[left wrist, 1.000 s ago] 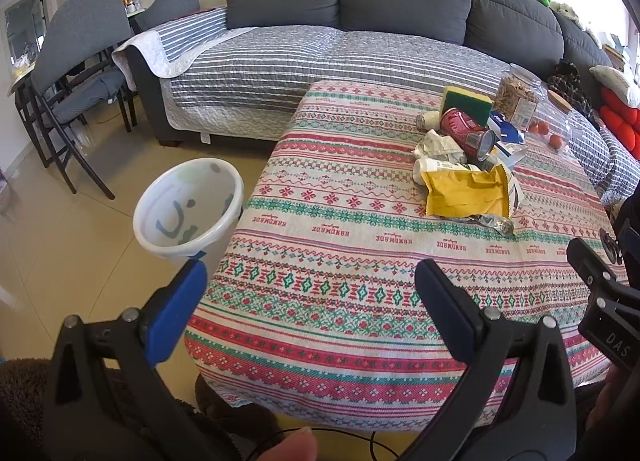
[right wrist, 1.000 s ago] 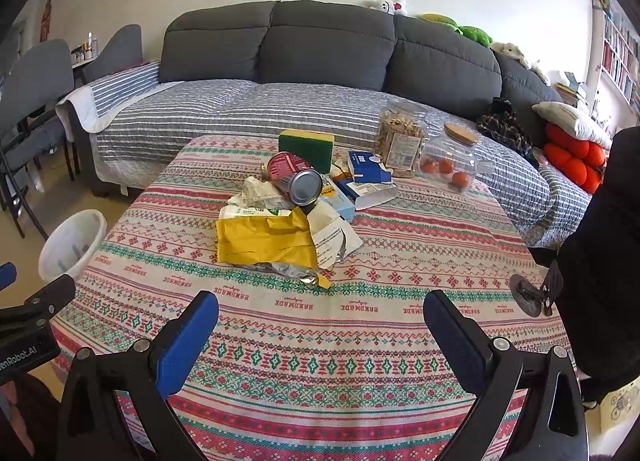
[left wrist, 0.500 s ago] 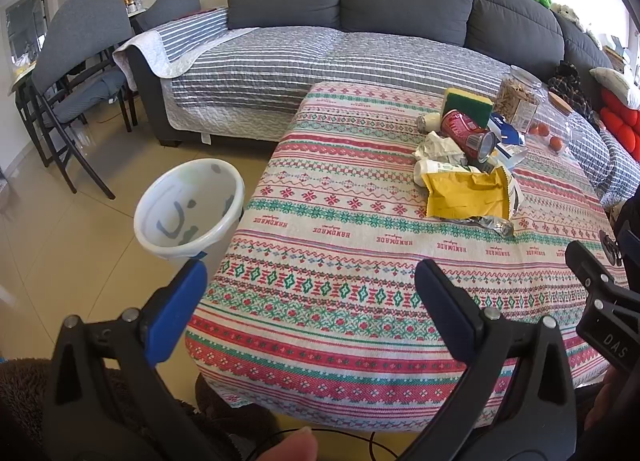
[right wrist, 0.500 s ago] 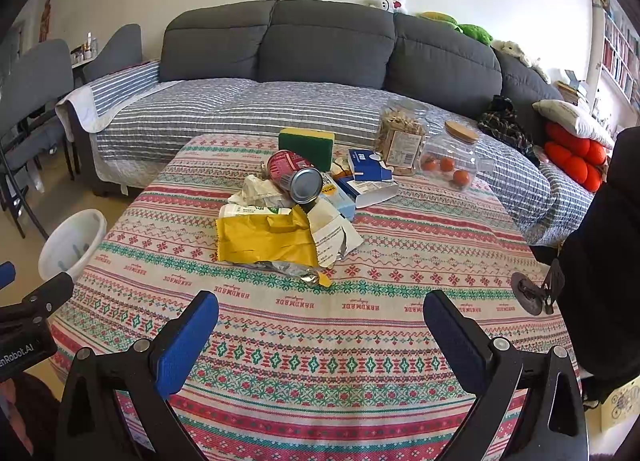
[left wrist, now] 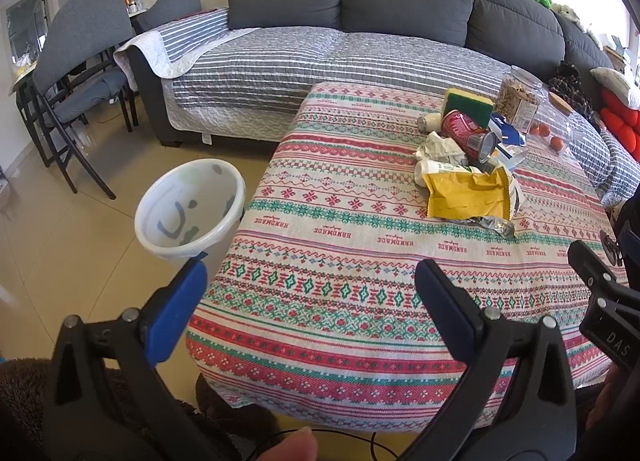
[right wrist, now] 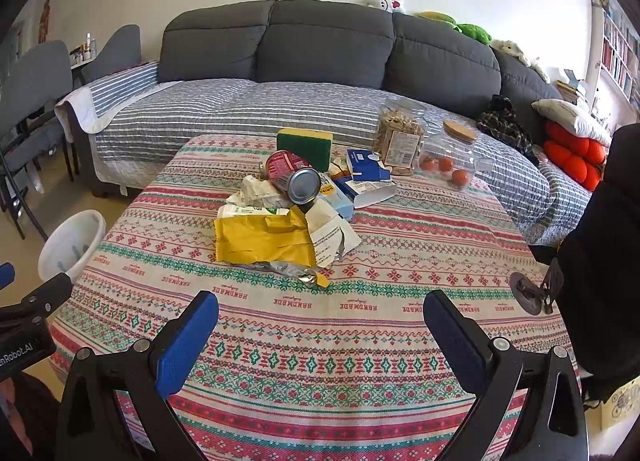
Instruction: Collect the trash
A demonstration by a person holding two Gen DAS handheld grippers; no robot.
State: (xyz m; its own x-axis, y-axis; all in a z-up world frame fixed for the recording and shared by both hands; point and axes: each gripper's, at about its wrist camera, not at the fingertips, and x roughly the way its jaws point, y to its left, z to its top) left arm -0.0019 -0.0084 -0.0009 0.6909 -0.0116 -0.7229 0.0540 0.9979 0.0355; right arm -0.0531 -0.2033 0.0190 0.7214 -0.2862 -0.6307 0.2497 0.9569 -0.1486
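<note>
Both claws stand apart and empty: left claw (left wrist: 308,289), right claw (right wrist: 320,325). The trash pile (right wrist: 280,213) lies mid-desk (right wrist: 360,341) at 12 o'clock from the right claw, nearer it. Yellow wrapper (right wrist: 264,239) runs 9-to-3. White bin (left wrist: 190,209) sits on the floor at 10 o'clock.

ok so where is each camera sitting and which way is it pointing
Left wrist: on the left gripper at the table's near-left corner, facing the patterned tablecloth, white plastic bin and grey sofa; open blue-padded fingers and a fingertip show.
Right wrist: on the right gripper at the near edge, facing the pile; open fingers show.
Shared: yellow crumpled wrapper, red tin can, bin, sofa.
</note>
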